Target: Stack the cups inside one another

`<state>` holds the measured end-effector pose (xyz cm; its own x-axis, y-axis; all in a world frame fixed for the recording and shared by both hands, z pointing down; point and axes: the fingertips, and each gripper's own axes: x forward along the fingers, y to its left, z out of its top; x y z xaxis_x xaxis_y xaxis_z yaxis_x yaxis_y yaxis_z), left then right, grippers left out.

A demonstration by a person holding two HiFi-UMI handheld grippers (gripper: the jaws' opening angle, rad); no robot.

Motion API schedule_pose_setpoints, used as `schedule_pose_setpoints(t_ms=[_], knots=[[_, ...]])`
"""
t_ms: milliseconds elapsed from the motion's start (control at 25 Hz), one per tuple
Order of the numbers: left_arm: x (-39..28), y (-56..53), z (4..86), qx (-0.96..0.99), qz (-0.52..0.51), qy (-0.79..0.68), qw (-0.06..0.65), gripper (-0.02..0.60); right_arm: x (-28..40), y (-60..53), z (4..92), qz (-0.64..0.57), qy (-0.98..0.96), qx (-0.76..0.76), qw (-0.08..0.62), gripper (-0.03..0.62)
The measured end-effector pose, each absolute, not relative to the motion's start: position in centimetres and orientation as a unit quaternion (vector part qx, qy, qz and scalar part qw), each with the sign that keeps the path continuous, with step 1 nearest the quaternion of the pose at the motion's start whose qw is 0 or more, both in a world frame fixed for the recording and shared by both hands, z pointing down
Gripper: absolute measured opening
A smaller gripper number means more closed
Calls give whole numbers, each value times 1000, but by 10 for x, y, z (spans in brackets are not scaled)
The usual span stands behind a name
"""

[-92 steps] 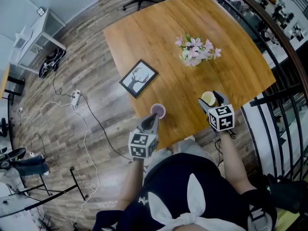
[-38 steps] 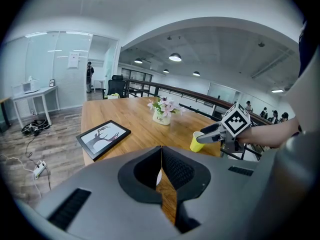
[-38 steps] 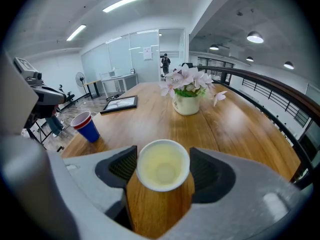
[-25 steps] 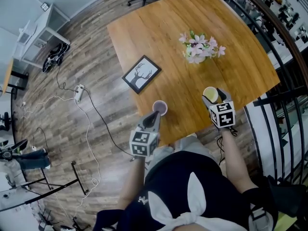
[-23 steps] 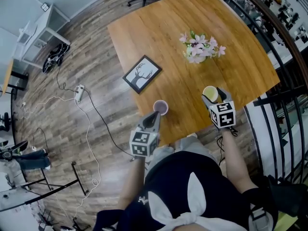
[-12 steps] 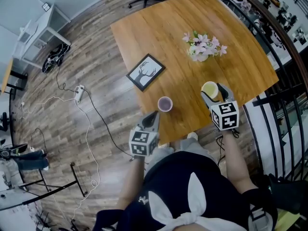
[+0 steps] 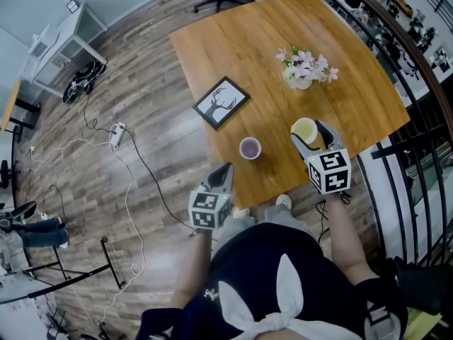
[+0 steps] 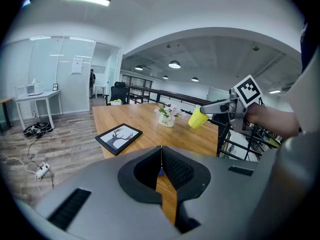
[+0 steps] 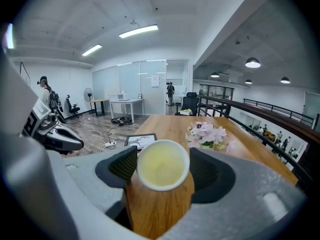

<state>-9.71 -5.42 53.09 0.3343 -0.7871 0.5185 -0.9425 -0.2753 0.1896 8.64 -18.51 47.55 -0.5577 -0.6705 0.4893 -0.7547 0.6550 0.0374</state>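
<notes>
A purple cup (image 7: 250,148) stands upright on the wooden table (image 7: 248,41) near its front edge. My left gripper (image 7: 223,171) is shut and empty, a short way back from that cup and off the table edge. In the left gripper view its jaws (image 8: 161,153) meet with nothing between them. My right gripper (image 7: 309,132) is shut on a yellow cup (image 7: 306,128). The right gripper view shows the yellow cup (image 9: 162,165) mouth-on between the jaws. From the left gripper view the yellow cup (image 8: 198,118) hangs tilted above the table.
A black picture frame (image 7: 221,103) lies on the table beyond the purple cup. A small vase of pink flowers (image 7: 306,67) stands at the far right. A dark railing (image 7: 403,62) runs along the table's right side. Cables and a power strip (image 7: 115,134) lie on the floor at left.
My left gripper has drawn back from the purple cup, which now stands apart from its tips. The right gripper still holds the yellow cup.
</notes>
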Motion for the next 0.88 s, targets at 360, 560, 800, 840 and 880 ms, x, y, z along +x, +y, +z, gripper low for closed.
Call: schedule_pose_setpoints(t_ms=[360,560,800,840,880], knots=[[-111,-37,531,774,158,-563,241,20,47,-167,473,82,-893,373,239,325],[-118,-28,533,768,155,-573,243,20,24,-157,476,78,-902,348,242,325],[-125,-21,533,761,149,-582,246,20,-2,-147,478,75,-912,321,243,325],[-125,-20,533,760,148,-583,246,19,-6,-146,478,74,-914,316,243,325],[-125,-19,533,759,147,-584,246,20,-10,-144,478,73,-916,311,244,325]])
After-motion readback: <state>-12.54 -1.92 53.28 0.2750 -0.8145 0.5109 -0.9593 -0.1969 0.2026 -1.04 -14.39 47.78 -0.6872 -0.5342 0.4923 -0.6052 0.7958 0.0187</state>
